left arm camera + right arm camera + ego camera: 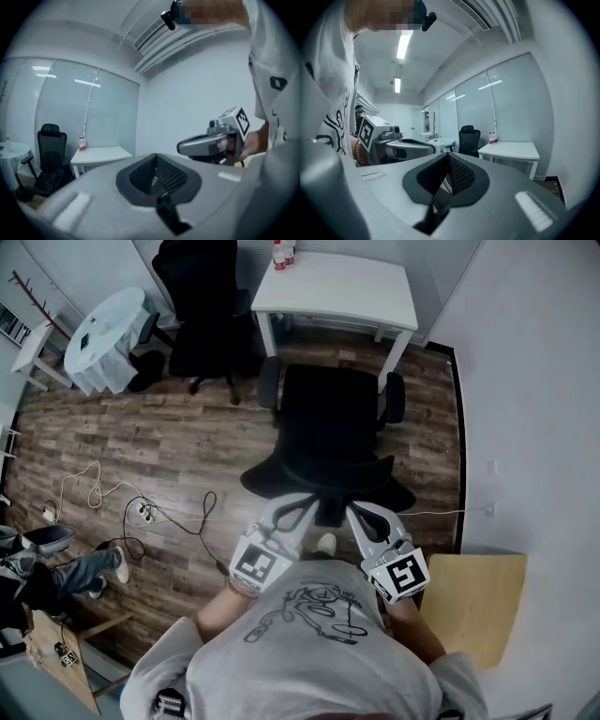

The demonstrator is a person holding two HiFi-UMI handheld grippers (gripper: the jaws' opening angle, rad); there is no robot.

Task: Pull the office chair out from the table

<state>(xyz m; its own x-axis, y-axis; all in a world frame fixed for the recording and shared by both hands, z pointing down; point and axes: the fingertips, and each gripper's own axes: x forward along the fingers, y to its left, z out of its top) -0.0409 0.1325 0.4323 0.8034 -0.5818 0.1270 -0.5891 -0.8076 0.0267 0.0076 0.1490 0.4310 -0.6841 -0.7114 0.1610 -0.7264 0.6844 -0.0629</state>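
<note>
Closest to the camera is the person's printed grey shirt (314,638), and just beyond it both tools are held side by side in front of the chest. The left tool (302,506) has its jaws pressed together with nothing between the ribbed pads, as the left gripper view shows plainly; the right tool (356,514) is likewise closed on empty air in its own view. Both tips hang over the top edge of the office chair (328,427), but whether they touch its backrest cannot be told from above, and neither is pinching it. The chair stands on the wooden floor (169,437) with its backrest toward the person and its seat facing the white surface (342,292). The seat lies in the open, not tucked beneath the top, though the armrests still sit near the surface's front legs. Two bottles (283,253) stand at the far edge of the surface, and a second black chair (202,306) is parked beside it to the left. Judged from this, the pull looks essentially done: the chair is out and the tools have let go. At most a little more clearance from the legs might remain.
</note>
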